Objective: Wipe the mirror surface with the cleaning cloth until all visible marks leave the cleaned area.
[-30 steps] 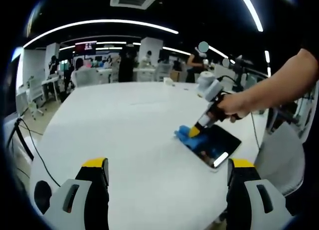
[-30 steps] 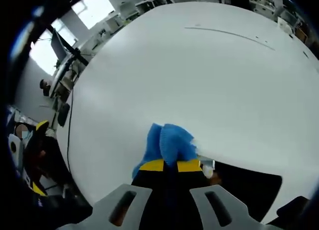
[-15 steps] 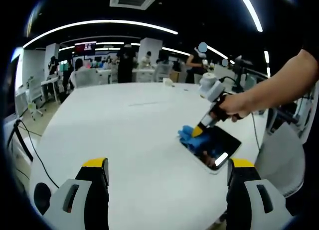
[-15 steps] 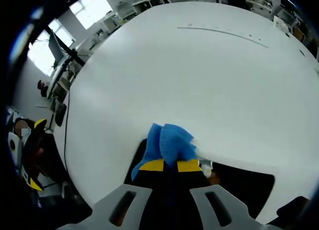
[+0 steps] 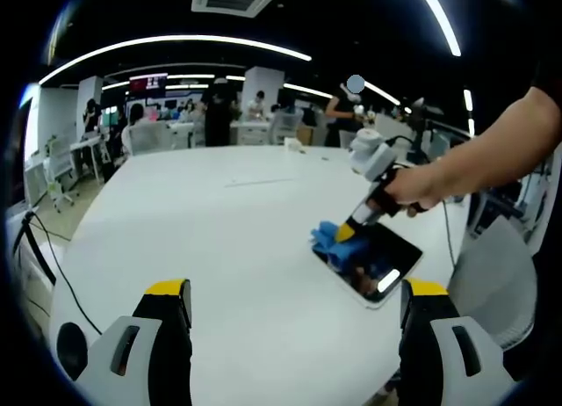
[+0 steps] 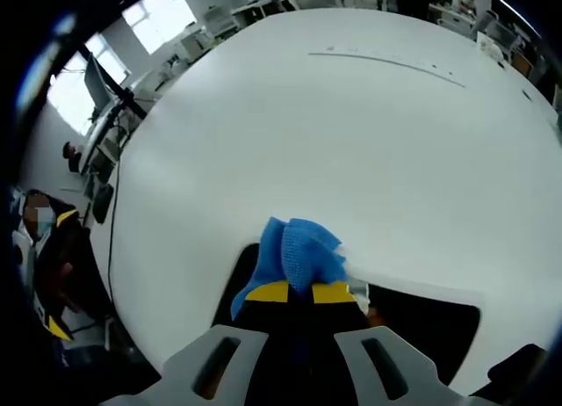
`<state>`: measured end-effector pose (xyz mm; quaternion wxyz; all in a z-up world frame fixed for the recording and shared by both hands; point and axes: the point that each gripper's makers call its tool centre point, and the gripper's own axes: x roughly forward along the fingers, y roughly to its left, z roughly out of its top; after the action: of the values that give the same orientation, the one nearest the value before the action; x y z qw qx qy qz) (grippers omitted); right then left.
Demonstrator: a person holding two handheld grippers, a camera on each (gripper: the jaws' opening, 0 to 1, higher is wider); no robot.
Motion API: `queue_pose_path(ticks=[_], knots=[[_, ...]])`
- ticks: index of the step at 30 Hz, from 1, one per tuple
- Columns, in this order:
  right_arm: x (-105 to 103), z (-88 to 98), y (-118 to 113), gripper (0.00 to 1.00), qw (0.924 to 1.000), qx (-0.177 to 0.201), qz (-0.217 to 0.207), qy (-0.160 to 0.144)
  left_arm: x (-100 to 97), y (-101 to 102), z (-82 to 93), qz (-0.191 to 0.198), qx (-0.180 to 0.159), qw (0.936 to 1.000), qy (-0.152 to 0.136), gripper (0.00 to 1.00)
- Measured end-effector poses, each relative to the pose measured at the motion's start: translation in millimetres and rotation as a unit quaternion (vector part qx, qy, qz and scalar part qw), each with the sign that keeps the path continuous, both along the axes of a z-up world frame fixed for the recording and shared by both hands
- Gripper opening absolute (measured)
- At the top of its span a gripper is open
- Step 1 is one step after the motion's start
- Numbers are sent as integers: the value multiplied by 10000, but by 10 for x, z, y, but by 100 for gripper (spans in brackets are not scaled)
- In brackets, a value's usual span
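Note:
A dark rectangular mirror point(image 5: 373, 261) lies flat on the white table point(image 5: 219, 239), right of centre in the left gripper view. A bunched blue cleaning cloth point(image 5: 327, 237) rests on its far-left end, and the right gripper point(image 5: 345, 234), held by a hand, is shut on it. In the right gripper view the blue cloth point(image 6: 299, 252) bulges out past the yellow-tipped jaws of my right gripper point(image 6: 301, 291), with the mirror point(image 6: 421, 327) dark beneath and to the right. My left gripper point(image 5: 294, 292) hovers open over the near table edge, nothing between its jaws.
The round white table point(image 6: 351, 142) spreads wide beyond the mirror. Office desks, chairs and several people stand in the background. A chair point(image 5: 496, 279) sits at the table's right edge, and cables point(image 5: 44, 248) hang at the left.
The right gripper and cloth slid along the mirror's far end, slightly right then back left. More of the mirror's left end shows beside the cloth in the right gripper view.

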<state>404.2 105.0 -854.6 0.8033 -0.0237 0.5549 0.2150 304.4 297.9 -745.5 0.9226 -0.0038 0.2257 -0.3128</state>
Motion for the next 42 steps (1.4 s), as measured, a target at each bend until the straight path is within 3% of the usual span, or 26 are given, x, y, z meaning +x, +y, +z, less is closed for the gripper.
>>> queue_pose_path(ticks=[4, 21, 42], knots=[[14, -1, -16, 1, 9996, 158, -232, 39, -11, 30, 14, 24, 5, 10000, -6, 100], [-16, -6, -57, 1, 9997, -68, -44, -210, -92, 29, 22, 66, 18, 10000, -17, 100], [-269, 29, -70, 0, 9990, -121, -237, -365, -86, 64, 57, 24, 41, 9999, -90, 100]])
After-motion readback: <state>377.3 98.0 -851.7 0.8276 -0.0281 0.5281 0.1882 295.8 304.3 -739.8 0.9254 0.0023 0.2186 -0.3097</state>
